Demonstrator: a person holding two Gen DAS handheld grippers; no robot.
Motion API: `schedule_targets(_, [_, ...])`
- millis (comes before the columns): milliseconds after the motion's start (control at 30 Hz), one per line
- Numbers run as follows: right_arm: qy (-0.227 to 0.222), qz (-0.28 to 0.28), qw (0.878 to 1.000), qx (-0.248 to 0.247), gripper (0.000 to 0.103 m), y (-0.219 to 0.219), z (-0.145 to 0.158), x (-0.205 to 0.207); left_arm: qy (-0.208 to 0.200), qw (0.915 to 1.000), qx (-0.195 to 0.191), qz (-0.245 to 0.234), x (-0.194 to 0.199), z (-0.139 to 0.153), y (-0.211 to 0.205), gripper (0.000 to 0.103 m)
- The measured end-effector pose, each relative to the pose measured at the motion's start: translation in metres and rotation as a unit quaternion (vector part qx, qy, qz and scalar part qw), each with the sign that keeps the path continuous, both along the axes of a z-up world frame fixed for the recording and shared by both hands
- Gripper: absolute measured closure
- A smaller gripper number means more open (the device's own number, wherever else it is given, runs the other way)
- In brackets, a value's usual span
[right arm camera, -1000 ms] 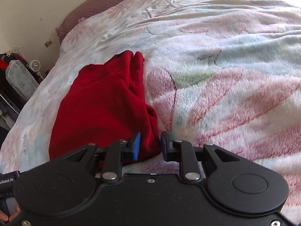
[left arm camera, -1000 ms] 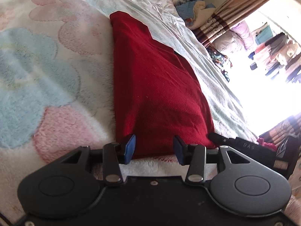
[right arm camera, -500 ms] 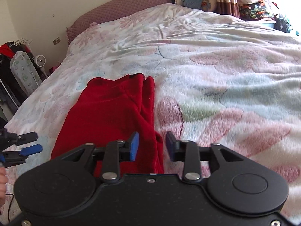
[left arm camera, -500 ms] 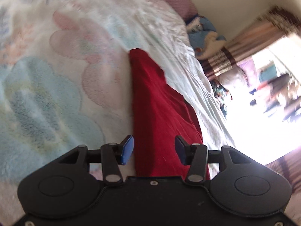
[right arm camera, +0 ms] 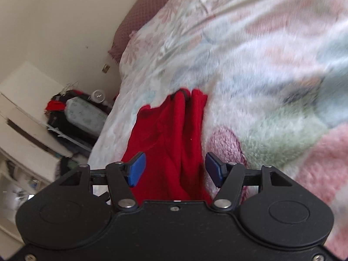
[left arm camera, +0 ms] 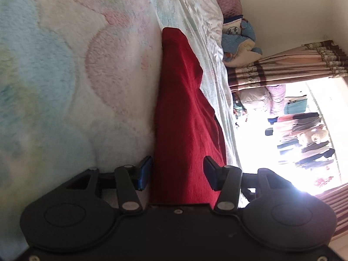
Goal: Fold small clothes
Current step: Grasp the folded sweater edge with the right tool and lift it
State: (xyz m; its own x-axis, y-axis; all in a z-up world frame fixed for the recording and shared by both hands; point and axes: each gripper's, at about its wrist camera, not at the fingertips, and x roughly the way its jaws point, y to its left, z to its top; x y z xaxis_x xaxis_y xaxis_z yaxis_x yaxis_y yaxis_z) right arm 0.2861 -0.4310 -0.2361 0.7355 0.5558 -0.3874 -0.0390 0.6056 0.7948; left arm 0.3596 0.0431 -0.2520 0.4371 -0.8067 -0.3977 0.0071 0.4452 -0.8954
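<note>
- We have the red garment (left arm camera: 184,117) lying flat on the fleecy blanket (left arm camera: 65,82) of the bed, already narrowed into a long strip that runs away from both cameras
- Our left gripper (left arm camera: 177,173) stands open over the near end of the strip; its jaws have just been widening, and the cloth passes between them without either pad pressing on it
- Our right gripper (right arm camera: 175,169) is open too, its jaws having just spread apart; the red fabric shows between them, with a lengthwise fold ridge (right arm camera: 187,130) running up the middle, and nothing is pinched
- We judge the step in hand to be taking a fresh hold on the near edge, so that the strip can be folded end over end
- To do it well, we bring each gripper low enough that the lower pad slides under all the layers at the hem, not just the top one, or the fold will peel apart as we lift
- We take the two corners at even spacing, one hand each, so the edge stays straight and taut between them
- We close firmly only once cloth fills the gap, and keep clear of the blanket pile, which could get caught along with the garment
- The right view is blurred at its edges, so we cannot tell how neatly the far end lies
</note>
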Motion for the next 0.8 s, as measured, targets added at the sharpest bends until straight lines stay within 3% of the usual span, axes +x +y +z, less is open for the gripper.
schedule_targets(200, [-0.004,0.061,0.995,0.073,0.039,0.010,-0.017,0.030,0.009,0.9995,-0.029,-0.008,0.021,-0.009,-0.006,0.050])
schedule_targets(433, [-0.008,0.090,0.992,0.091,0.033,0.028,-0.021,0.060,-0.003,0.9994,-0.003,-0.035,0.032,-0.006,-0.026,0.048])
schedule_targets(800, [0.007,0.120,0.990,0.075,0.031,0.049,-0.018,0.085,-0.003,0.9990,-0.006,-0.043,0.037,-0.009,-0.035,0.046])
